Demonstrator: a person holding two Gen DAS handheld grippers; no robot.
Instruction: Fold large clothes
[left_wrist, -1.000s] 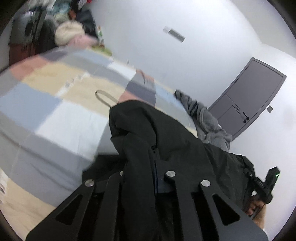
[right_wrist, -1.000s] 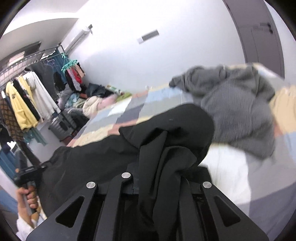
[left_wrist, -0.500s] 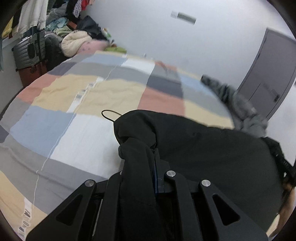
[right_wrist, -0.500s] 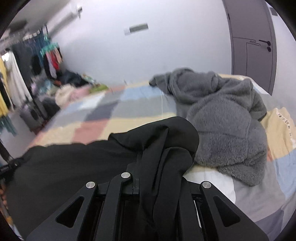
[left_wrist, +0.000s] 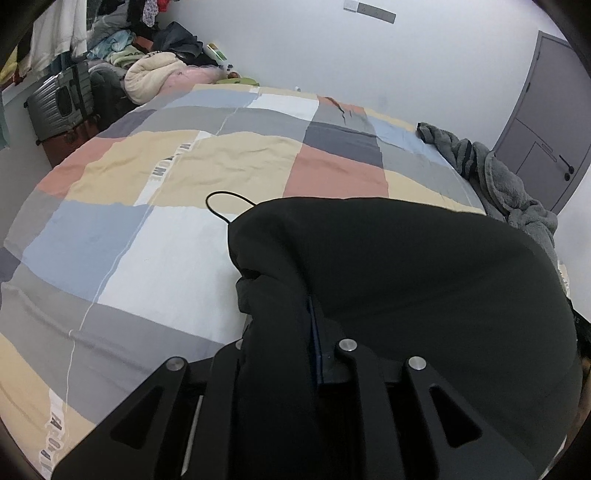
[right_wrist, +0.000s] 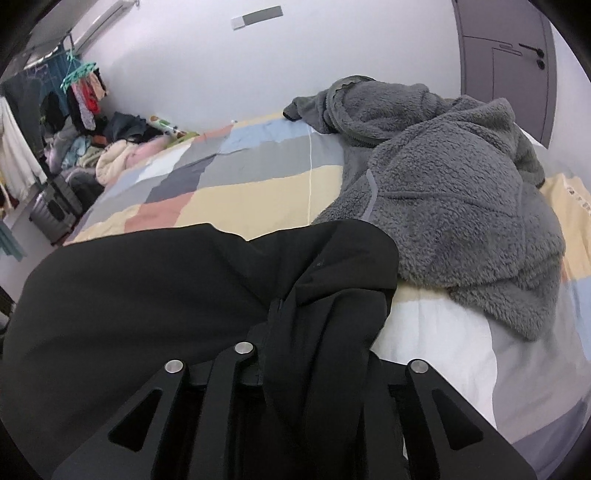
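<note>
Left claw (left_wrist: 295, 354) is clamped on a bunched corner of the black jacket (left_wrist: 406, 280), and the right claw (right_wrist: 314, 354) pinches the opposite corner, the cloth stretched between them just above the bed (left_wrist: 177, 273). Soft, limp stuff, fairly heavy by the look of the sag, likely slick shell fabric, so grips belong on seams or zipper edge where layers stack thick. A thin cord loop (left_wrist: 225, 203) pokes out at the left corner. Beyond, a grey fleece (right_wrist: 443, 192) lies heaped near the right side; a suitcase (left_wrist: 61, 101) stands far back.
</note>
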